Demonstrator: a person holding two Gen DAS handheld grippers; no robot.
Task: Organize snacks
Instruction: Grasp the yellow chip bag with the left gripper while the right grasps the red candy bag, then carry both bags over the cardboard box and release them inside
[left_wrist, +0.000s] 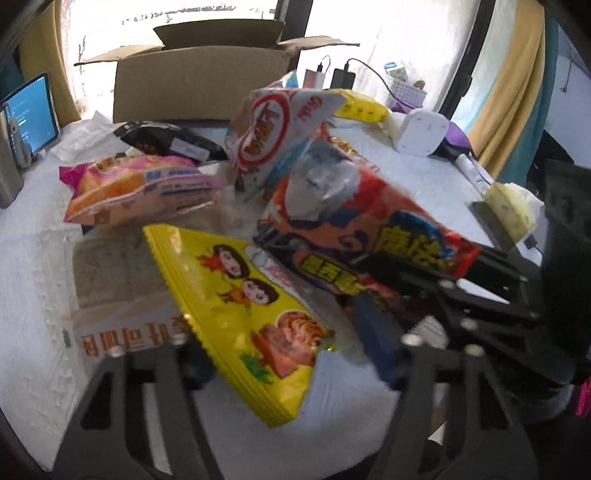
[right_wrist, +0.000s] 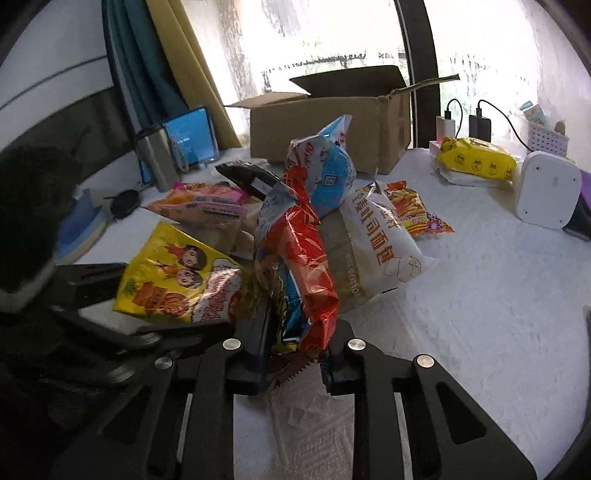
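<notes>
My left gripper (left_wrist: 288, 354) is shut on a yellow snack bag (left_wrist: 243, 314) with two cartoon faces, held above the table; it also shows in the right wrist view (right_wrist: 173, 277). My right gripper (right_wrist: 295, 354) is shut on a red and orange snack bag (right_wrist: 299, 273), which also shows in the left wrist view (left_wrist: 351, 229). An open cardboard box (left_wrist: 199, 85) stands at the back of the table, also in the right wrist view (right_wrist: 332, 125). A pink bag (left_wrist: 140, 188), a red and white bag (left_wrist: 273, 133), a black bag (left_wrist: 170, 140) and a white bread bag (right_wrist: 380, 243) lie between.
A tablet (right_wrist: 192, 136) and a steel flask (right_wrist: 155, 162) stand at the back left. A white device (right_wrist: 546, 188), a yellow wipes pack (right_wrist: 476, 158), two charging power banks (right_wrist: 480, 125) and a small white basket (right_wrist: 546, 140) are at the back right. A white cloth (right_wrist: 480, 314) covers the table.
</notes>
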